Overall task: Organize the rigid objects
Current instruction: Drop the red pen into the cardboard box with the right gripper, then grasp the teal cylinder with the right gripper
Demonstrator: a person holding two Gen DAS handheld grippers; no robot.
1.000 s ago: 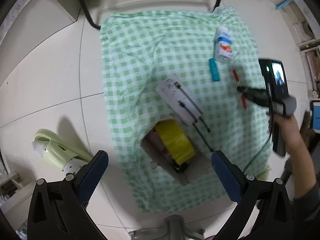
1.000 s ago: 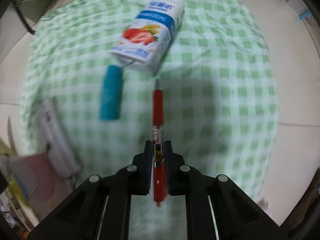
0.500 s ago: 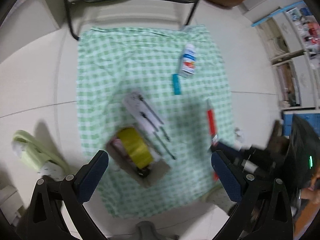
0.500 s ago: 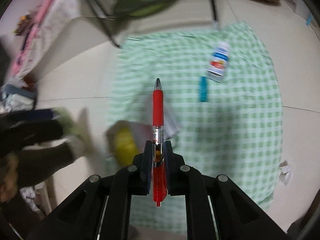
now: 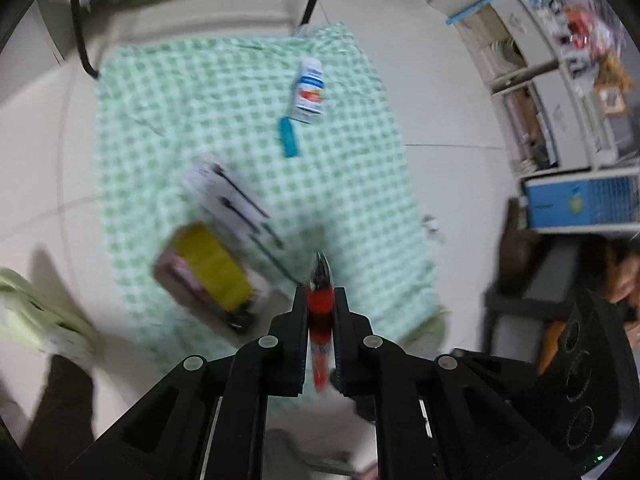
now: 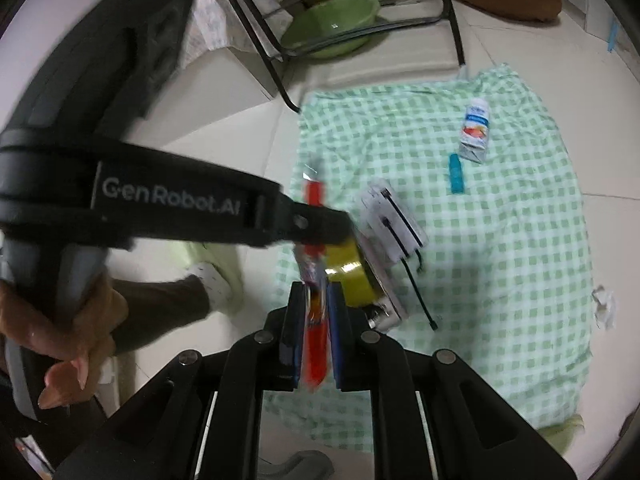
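A red pen (image 6: 314,328) sits between the fingers of my right gripper (image 6: 313,304), which is shut on its lower part. My left gripper (image 5: 320,300) is shut on the same red pen (image 5: 320,304) higher up; its black body (image 6: 180,208) crosses the right wrist view and pinches the pen near its tip. Both hold the pen above the green checked cloth (image 5: 352,184), near an open cardboard box with a yellow tape roll (image 5: 212,268). A milk carton (image 5: 309,92) and a teal tube (image 5: 289,142) lie on the far part of the cloth.
A white cable package (image 5: 224,196) leans at the box. A metal rack with a green basin (image 6: 332,28) stands beyond the cloth. A pale green slipper (image 5: 36,312) lies left on the tiled floor. Shelves and a blue box (image 5: 580,200) stand at the right.
My left gripper was open and empty; it has closed on the red pen. My right gripper carried the pen from the cloth near the carton up and over towards the box.
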